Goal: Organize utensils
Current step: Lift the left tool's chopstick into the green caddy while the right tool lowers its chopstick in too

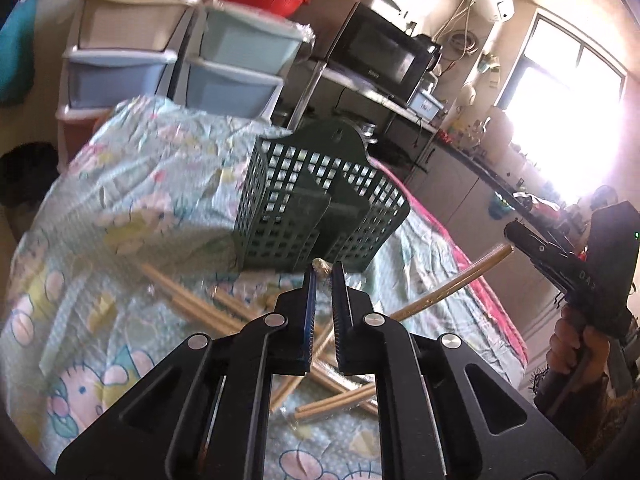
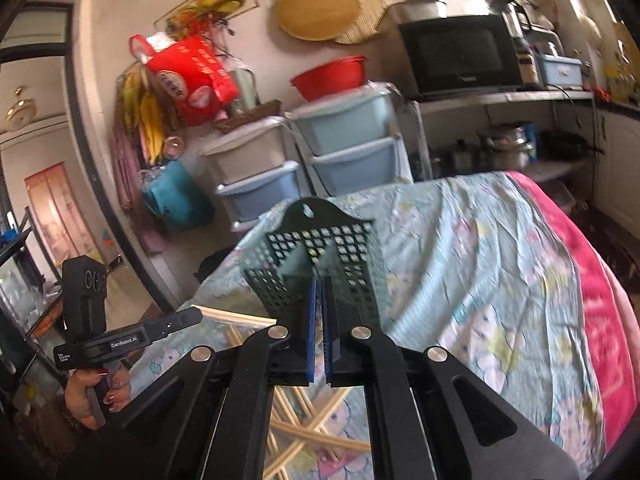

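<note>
Both grippers lifted: left gripper pinches one chopstick tip, right gripper clamps another chopstick, likely for dropping; ahead stands green slotted holder on flowered cloth; beneath, loose chopsticks lie scattered.

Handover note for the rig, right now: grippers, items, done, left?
Left gripper: shut, with the tip of a pale wooden chopstick showing between its pads.
Right gripper: shut on a second chopstick, held above the table.
Dark green perforated plastic holder: upright on the floral cloth; no utensils seen in it.
Loose chopsticks: scattered on the cloth in front of the holder.
Done: two picked up. Left: drop both in, then collect the rest.
</note>
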A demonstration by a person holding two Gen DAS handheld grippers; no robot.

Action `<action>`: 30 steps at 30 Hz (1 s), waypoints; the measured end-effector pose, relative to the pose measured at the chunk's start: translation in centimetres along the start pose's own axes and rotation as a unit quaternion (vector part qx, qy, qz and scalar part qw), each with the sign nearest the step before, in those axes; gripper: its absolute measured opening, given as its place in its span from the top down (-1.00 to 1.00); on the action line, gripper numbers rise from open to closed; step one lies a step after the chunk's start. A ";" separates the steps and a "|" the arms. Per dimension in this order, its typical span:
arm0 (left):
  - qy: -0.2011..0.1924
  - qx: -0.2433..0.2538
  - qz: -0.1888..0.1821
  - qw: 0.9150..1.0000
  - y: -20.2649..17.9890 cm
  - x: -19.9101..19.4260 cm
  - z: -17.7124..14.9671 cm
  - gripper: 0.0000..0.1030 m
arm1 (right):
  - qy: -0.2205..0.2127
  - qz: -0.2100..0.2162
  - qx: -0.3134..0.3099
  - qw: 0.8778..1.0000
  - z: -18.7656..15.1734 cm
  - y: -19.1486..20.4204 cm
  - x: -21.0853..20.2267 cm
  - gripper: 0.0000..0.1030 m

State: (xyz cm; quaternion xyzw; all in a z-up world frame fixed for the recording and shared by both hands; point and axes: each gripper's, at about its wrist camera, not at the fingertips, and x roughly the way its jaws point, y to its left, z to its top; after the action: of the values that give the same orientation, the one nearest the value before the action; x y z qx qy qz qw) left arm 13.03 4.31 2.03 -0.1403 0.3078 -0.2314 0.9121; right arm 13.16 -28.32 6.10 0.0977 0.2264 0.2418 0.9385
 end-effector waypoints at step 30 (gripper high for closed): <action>-0.133 0.111 0.006 0.985 -7.1 -8.4 11.7 0.93 | -0.103 0.036 -0.098 0.989 12.9 5.3 -3.0 0.95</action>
State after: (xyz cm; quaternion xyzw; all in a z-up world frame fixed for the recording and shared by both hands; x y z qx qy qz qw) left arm 12.08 3.91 18.09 -0.0655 0.1571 -0.2376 0.9563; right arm 14.73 -26.20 20.10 0.0380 0.1000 0.2855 0.9524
